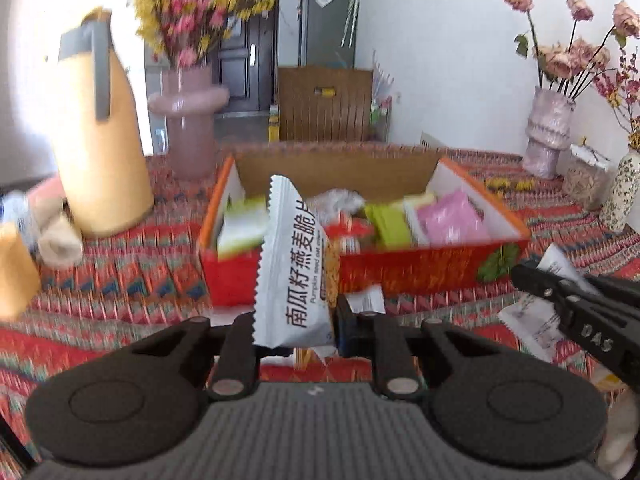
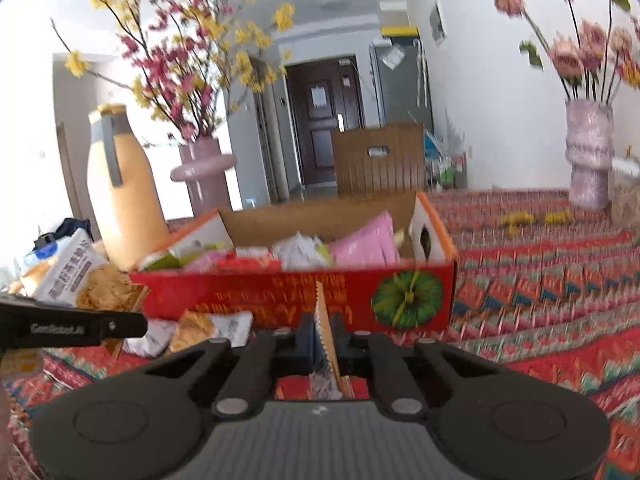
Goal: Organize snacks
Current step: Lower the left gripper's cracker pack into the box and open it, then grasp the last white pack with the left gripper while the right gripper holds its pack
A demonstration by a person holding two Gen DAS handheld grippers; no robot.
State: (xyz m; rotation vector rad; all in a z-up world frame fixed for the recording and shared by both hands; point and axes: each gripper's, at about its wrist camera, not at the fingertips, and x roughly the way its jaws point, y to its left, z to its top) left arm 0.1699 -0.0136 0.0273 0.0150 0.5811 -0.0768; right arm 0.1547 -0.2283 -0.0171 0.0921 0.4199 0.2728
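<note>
My left gripper [image 1: 296, 330] is shut on a white oat-crisp packet [image 1: 294, 248], held upright just in front of the red snack box [image 1: 404, 276]. That open box holds several green, pink and white packets. From the right wrist view, the same white packet [image 2: 76, 272] rides above the left gripper [image 2: 136, 325] at the left edge. My right gripper [image 2: 323, 334] is shut on a thin packet [image 2: 322, 306] seen edge-on, close to the red snack box [image 2: 260, 296]. The right gripper [image 1: 532, 280] enters the left wrist view low on the right.
A yellow thermos jug [image 1: 100, 140] and a pink vase [image 1: 188, 120] stand left of the box; a pale vase of dried roses [image 1: 548, 132] stands far right. Loose packets [image 2: 208, 330] lie on the patterned tablecloth [image 2: 540, 288]. A wooden chair [image 1: 324, 104] is behind the table.
</note>
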